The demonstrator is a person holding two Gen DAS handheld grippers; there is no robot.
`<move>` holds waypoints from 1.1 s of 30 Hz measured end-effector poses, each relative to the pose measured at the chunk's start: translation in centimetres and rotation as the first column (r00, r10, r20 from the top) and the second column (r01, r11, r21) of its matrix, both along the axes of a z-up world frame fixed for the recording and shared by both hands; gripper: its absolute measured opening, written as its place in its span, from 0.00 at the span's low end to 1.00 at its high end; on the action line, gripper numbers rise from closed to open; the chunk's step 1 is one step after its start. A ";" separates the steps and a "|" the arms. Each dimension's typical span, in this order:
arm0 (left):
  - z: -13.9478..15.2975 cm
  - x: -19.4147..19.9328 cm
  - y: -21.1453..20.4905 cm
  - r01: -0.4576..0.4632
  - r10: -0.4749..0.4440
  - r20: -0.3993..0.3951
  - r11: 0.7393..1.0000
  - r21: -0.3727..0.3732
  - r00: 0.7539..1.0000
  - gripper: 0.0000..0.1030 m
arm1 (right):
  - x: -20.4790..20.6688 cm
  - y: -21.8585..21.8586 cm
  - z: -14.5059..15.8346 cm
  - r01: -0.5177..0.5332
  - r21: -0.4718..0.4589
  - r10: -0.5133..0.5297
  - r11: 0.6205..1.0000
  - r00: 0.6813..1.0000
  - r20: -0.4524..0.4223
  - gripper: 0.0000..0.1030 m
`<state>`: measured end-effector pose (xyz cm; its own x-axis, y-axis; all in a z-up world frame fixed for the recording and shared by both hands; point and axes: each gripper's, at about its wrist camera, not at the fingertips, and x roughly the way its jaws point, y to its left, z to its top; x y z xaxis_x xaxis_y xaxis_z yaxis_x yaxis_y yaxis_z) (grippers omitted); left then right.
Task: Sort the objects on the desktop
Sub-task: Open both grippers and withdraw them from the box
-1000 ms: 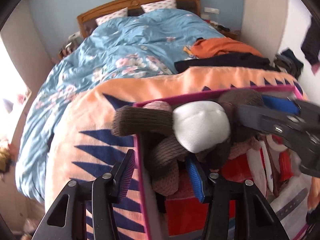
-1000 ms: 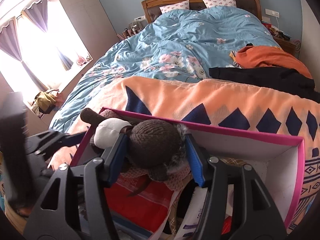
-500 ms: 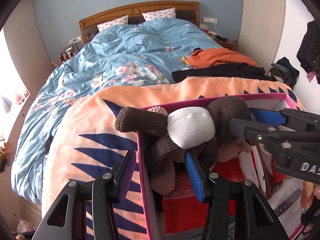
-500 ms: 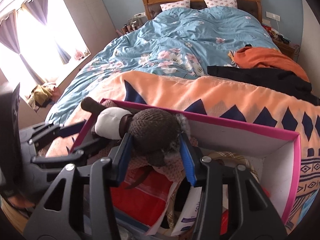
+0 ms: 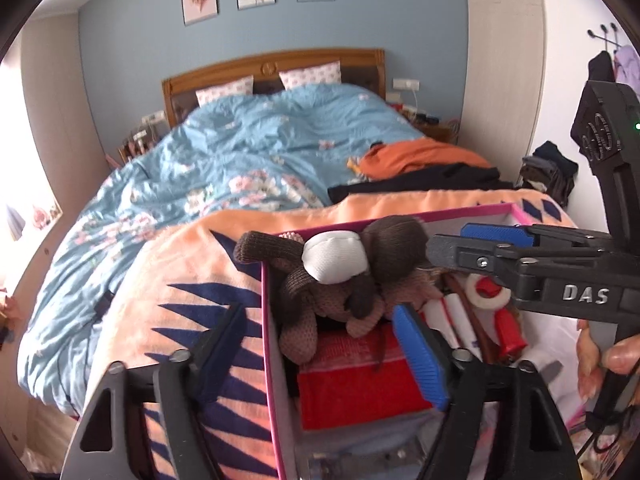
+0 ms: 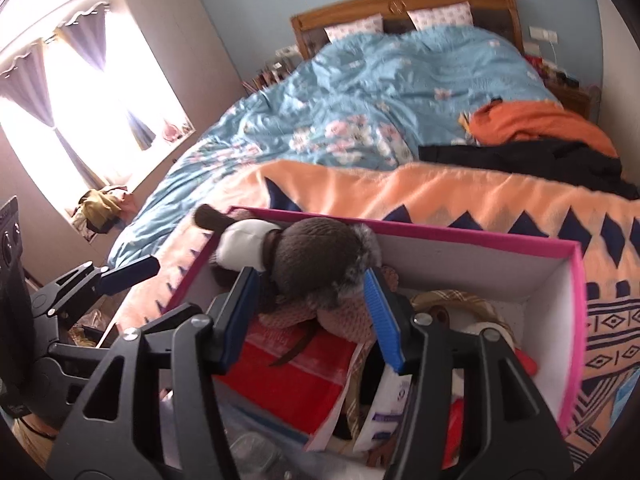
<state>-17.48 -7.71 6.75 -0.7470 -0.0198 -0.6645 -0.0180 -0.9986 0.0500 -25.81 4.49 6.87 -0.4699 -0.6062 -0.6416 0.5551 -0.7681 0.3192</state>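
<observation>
Two claw cameras, close over one box

Both look steeply down along their fingers toward the bed (image 5: 280,152); the left view sits left of the pink box (image 5: 272,320), the right nearer its middle, sharing box and bed.

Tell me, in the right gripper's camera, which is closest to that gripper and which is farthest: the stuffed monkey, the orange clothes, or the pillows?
1. Stuffed monkey: between the right gripper's opening fingers, in the pink box.
2. Orange clothes: farther up the bed, right side.
3. Pillows: farthest, against the headboard.

access: box (image 6: 472,240) open at top | obstacle: plush toy (image 6: 316,260) fills its 10 o'clock corner | free: 2 o'clock corner along inner wall
</observation>
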 end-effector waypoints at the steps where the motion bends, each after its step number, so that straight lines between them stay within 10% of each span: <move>1: 0.3 0.7 0.2 0.002 -0.002 -0.017 1.000 -0.002 1.000 0.82 | 0.9 0.4 0.5 -0.006 -0.010 0.005 1.000 1.000 -0.023 0.57; 12: 1.5 9.2 3.3 0.017 -0.020 -0.115 0.999 -0.027 0.993 1.00 | 13.1 4.4 2.3 -0.092 -0.049 0.080 0.995 0.977 -0.198 0.71; 33: -4.2 18.3 3.2 -0.089 0.086 0.029 0.991 0.098 0.996 1.00 | 25.2 7.9 -2.2 -0.054 0.026 0.059 0.998 0.973 -0.223 0.94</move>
<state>0.78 -4.56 2.57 -0.7286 -0.0178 -0.6847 0.0697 -0.9964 -0.0483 -0.63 12.44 4.66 -0.5679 -0.6244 -0.5362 0.6532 -0.7383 0.1680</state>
